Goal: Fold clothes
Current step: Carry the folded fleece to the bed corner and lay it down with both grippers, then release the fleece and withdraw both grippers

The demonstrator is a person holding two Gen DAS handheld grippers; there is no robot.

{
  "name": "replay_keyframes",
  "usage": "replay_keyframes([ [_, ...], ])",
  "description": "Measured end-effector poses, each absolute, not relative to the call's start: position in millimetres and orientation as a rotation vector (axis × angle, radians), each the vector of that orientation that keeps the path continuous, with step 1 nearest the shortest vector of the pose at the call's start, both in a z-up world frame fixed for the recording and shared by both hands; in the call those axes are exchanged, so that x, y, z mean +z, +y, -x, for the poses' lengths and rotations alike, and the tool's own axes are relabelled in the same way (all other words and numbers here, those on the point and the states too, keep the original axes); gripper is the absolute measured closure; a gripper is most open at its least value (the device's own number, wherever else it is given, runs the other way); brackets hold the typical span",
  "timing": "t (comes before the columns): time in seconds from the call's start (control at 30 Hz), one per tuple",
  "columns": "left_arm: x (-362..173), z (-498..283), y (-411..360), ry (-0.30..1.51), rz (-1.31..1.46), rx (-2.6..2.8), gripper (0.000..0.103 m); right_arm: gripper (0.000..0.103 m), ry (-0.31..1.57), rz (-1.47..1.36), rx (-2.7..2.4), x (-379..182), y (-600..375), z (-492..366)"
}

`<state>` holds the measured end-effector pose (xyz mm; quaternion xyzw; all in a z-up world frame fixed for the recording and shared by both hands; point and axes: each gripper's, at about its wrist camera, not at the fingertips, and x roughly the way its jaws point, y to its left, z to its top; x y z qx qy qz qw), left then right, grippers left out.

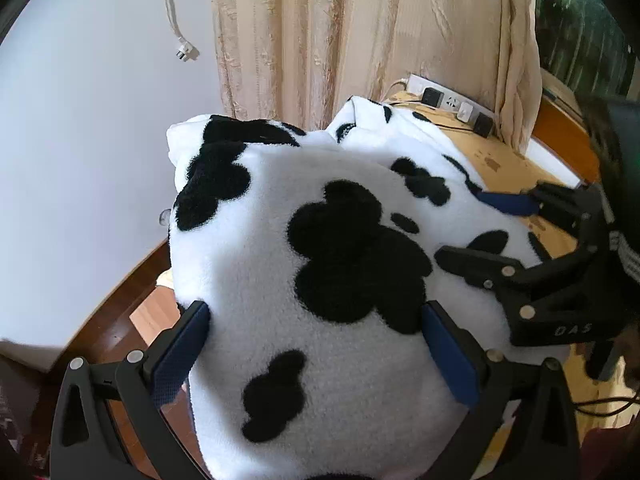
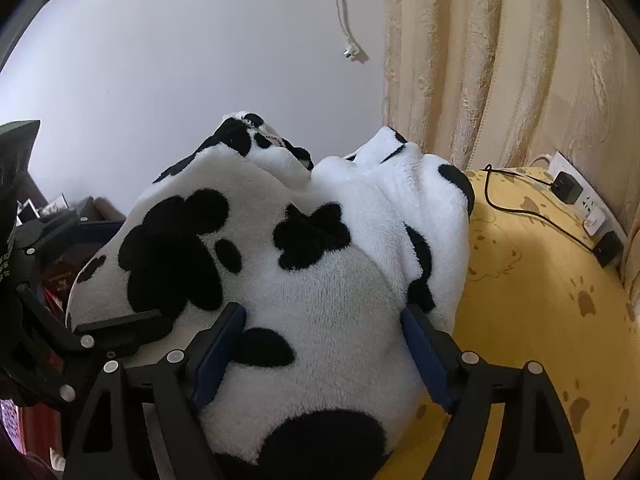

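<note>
A fluffy white fleece garment with black cow patches point(image 1: 332, 248) lies bunched in a mound on the yellow table point(image 2: 540, 300). My left gripper point(image 1: 316, 348) straddles its near left part, blue pads wide apart, the fleece bulging between them without being pinched. My right gripper point(image 2: 324, 352) stands the same way over the near right part, jaws wide. In the left wrist view the right gripper point(image 1: 460, 226) lies over the garment's right edge. The garment's far end rises in two humps point(image 2: 256, 136).
The yellow cloth with brown paw prints covers the table to the right of the garment. A white power strip point(image 2: 580, 200) with black chargers and a black cable point(image 2: 520, 210) lies at the back right by the beige curtain point(image 2: 480, 60). A white plug point(image 2: 354, 54) hangs on the wall.
</note>
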<state>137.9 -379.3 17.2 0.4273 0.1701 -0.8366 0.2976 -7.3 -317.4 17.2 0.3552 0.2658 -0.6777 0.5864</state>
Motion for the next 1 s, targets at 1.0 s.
replay_keyframes([
  [1.0,65,-161,-237,0.236,-1.255,-1.871,0.000,0.001,0.389,-1.008,-1.771,79,-135,-39],
])
